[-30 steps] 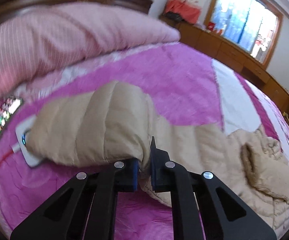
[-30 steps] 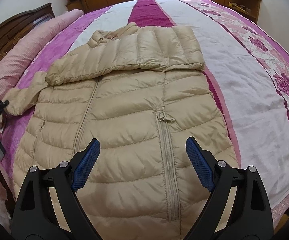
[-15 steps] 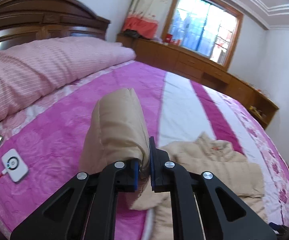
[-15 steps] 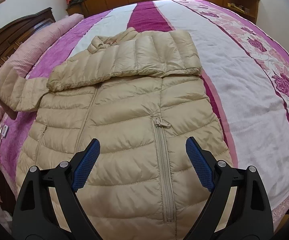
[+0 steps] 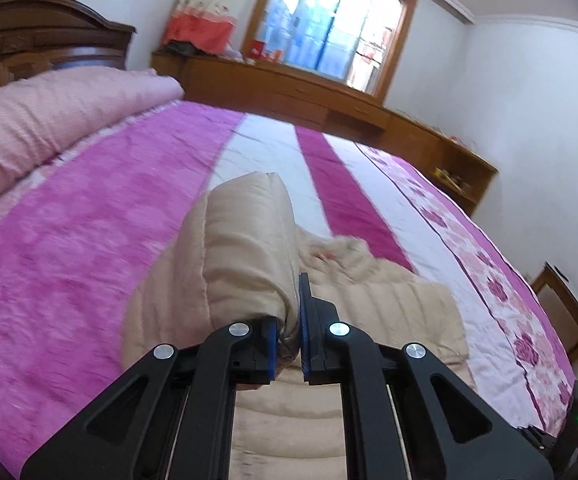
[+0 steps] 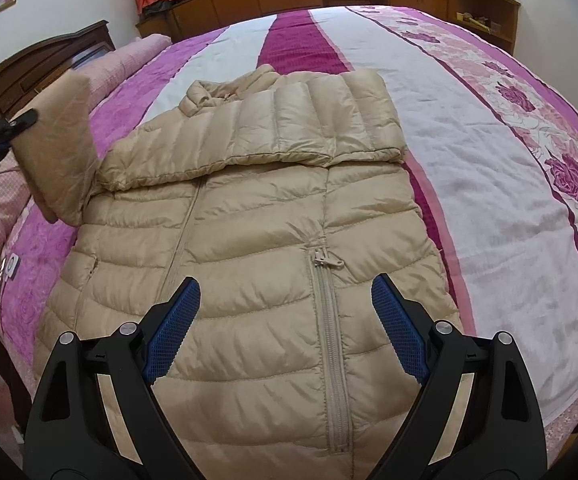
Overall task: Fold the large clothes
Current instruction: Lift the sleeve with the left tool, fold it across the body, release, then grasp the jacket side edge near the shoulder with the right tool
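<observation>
A beige quilted down jacket point(image 6: 257, 216) lies front up on the bed, zipper toward me, with one sleeve folded across its chest below the collar. My left gripper point(image 5: 287, 332) is shut on the cuff of the other sleeve point(image 5: 241, 248), which hangs lifted above the bed. In the right wrist view that raised sleeve point(image 6: 59, 152) stands at the jacket's left side, with the left gripper point(image 6: 21, 120) at its top. Low over the jacket's hem, my right gripper point(image 6: 285, 320) is open with nothing between its fingers.
The bed point(image 6: 489, 200) has a pink, white and floral cover. A pink rolled quilt point(image 5: 49, 120) lies by the dark headboard point(image 5: 41, 44). A white charger and a phone point(image 6: 9, 268) sit at the bed's left edge. Wooden cabinets point(image 5: 329, 104) run under the window.
My left gripper has lifted the sleeve off the bed and carried it up and toward the jacket's body. The right gripper has stayed open in place.
</observation>
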`<state>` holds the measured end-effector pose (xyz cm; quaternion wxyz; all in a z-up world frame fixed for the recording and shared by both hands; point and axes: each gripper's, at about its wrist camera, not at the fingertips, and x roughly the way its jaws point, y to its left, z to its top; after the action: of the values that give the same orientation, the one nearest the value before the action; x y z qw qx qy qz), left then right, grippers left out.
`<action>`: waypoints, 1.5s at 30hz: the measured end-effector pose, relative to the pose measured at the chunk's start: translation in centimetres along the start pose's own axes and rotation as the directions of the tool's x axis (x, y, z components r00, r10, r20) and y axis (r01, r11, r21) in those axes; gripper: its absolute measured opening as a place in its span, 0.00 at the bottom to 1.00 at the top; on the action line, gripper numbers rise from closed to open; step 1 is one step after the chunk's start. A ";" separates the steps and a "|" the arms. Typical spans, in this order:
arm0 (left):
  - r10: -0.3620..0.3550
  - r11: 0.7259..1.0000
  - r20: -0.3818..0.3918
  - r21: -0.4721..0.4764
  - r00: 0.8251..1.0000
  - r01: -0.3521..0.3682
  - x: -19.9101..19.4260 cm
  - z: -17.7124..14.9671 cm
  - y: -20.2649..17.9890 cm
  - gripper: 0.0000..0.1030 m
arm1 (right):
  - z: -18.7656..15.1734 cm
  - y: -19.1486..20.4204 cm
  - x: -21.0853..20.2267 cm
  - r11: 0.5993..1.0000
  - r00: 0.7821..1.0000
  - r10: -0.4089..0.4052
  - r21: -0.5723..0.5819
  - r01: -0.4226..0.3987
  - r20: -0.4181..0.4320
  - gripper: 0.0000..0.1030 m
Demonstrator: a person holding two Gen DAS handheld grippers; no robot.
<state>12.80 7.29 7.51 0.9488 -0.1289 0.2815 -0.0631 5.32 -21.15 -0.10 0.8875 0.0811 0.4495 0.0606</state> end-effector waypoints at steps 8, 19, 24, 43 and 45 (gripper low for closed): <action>-0.043 0.997 -0.105 0.052 0.994 0.049 4.5 -3.0 -4.3 0.09 | 0.0 -1.3 0.2 0.999 1.000 -0.017 0.028 0.017 0.003 0.84; -0.026 0.998 -0.293 0.042 0.956 0.041 10.7 -8.0 -4.5 0.15 | -0.5 -2.4 0.5 0.998 1.000 -0.028 0.051 0.028 -0.009 0.84; -0.058 0.996 -0.305 0.043 0.951 0.075 10.1 -8.5 -5.5 0.54 | -0.3 -3.0 0.4 0.997 0.999 -0.043 0.056 0.043 -0.009 0.84; 0.111 0.992 -0.350 0.098 0.930 -0.081 4.0 -7.3 -2.9 0.80 | 1.1 -0.9 -0.1 1.000 1.000 -0.016 0.026 0.016 0.014 0.84; 0.135 0.990 -0.361 0.084 0.923 -0.112 3.4 -7.3 -1.4 0.80 | 1.6 0.3 -0.2 1.000 1.000 -0.009 0.001 0.009 0.020 0.84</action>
<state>11.59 3.77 0.24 0.8854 -0.0676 0.4585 -0.0349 6.46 -21.09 1.03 0.8922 0.0800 0.4410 0.0555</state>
